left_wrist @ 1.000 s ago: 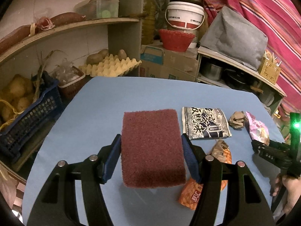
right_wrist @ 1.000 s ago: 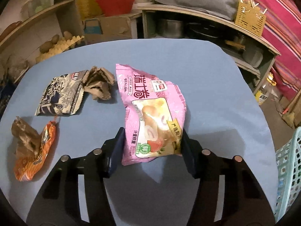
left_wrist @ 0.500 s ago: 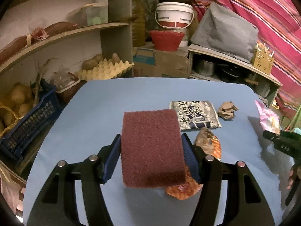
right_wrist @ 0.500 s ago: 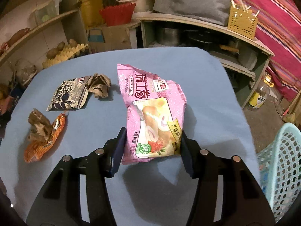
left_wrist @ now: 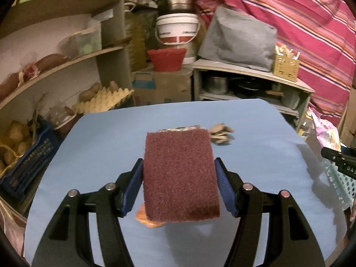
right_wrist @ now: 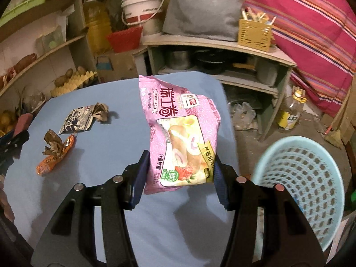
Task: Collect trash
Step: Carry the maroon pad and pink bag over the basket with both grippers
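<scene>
Your left gripper has its jaws closed about halfway on a dark red scouring pad, gripped by its two long sides and held off the blue surface. Your right gripper has its jaws pressed on the lower end of a pink Swiss roll wrapper, which stands upright between them, lifted clear of the surface near its right edge.

From the right wrist view, three more pieces of trash lie on the surface to the left of the pink wrapper. Nearest you is an orange snack wrapper with a crumpled brown piece on top of it. Farther back is a flat black-and-white packet, and a crumpled brown paper touches its far right corner. From the left wrist view, the scouring pad hides most of this trash; only an orange edge shows under the pad, and the brown paper shows just past its top right corner.

A light blue perforated basket stands on the floor, to the right of your right gripper and below the surface edge. Behind the surface are cluttered shelves, a white bucket, a red bowl and a striped pink cloth.
</scene>
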A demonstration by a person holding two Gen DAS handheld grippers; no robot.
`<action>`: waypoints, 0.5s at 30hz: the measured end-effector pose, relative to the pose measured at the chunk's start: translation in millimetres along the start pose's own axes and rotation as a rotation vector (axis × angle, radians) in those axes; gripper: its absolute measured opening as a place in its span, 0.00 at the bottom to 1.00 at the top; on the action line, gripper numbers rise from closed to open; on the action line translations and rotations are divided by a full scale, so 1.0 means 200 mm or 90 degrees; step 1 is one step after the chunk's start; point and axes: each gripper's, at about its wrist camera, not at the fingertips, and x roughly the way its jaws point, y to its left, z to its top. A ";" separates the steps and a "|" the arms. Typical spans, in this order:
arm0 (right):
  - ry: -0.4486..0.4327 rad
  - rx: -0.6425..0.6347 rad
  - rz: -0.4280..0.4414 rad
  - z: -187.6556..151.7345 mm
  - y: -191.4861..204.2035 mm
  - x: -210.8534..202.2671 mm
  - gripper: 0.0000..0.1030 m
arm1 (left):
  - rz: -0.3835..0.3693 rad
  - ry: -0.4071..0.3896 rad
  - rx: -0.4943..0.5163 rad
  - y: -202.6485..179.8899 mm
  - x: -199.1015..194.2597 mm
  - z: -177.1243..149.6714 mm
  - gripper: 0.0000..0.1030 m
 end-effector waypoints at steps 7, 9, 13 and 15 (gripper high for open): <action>-0.015 0.012 -0.029 -0.09 -0.23 -0.16 0.52 | -0.032 -0.023 0.025 -0.28 -0.08 0.04 0.61; -0.018 0.020 -0.038 -0.12 -0.29 -0.20 0.52 | -0.045 -0.026 0.027 -0.35 -0.10 0.04 0.61; -0.023 0.036 -0.065 -0.18 -0.44 -0.28 0.52 | -0.073 -0.025 0.036 -0.52 -0.11 0.03 0.61; -0.024 0.047 -0.074 -0.21 -0.51 -0.32 0.52 | -0.085 -0.025 0.045 -0.60 -0.11 0.03 0.61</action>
